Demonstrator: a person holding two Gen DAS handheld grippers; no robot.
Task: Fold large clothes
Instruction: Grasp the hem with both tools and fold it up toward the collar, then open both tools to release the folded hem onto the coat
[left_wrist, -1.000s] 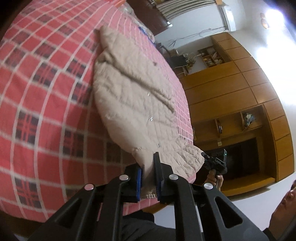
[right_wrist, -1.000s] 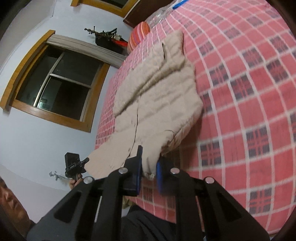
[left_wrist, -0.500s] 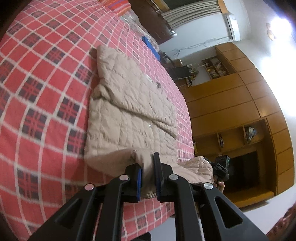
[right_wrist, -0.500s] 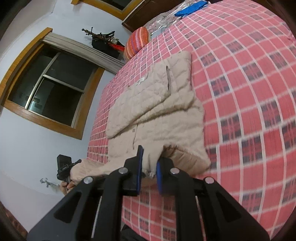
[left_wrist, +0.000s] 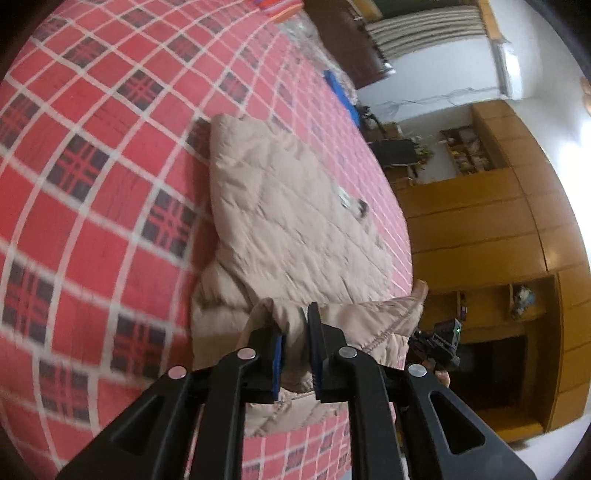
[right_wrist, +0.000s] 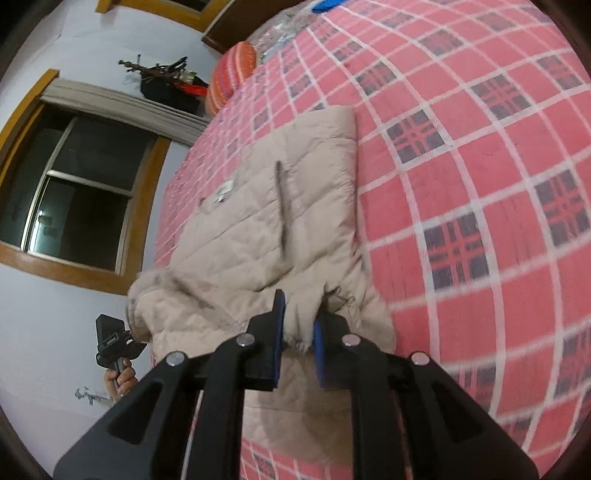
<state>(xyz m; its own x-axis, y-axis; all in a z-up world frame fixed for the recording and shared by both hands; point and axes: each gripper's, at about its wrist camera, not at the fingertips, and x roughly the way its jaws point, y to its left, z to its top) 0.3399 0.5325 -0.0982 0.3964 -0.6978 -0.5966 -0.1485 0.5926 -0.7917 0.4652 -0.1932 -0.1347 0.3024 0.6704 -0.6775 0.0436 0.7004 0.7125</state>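
A beige quilted jacket (left_wrist: 295, 221) lies on a red checked bedspread (left_wrist: 92, 184), its near hem lifted and folded over toward the collar end. My left gripper (left_wrist: 295, 354) is shut on one corner of that hem. In the right wrist view the same jacket (right_wrist: 266, 221) spreads ahead, and my right gripper (right_wrist: 299, 343) is shut on the other hem corner. Each gripper shows in the other's view, held by a hand: the right gripper (left_wrist: 439, 347) and the left gripper (right_wrist: 110, 343).
The bedspread (right_wrist: 480, 184) stretches wide on both sides of the jacket. A striped orange pillow (right_wrist: 231, 74) and a blue item (left_wrist: 341, 92) lie at the far end. Wooden cabinets (left_wrist: 498, 240) stand beside the bed, and a window (right_wrist: 74, 203) is on the opposite wall.
Both grippers have carried the jacket's hem forward over the body, so the lower part now doubles over the upper part. The jacket looks shorter and closer in both views.
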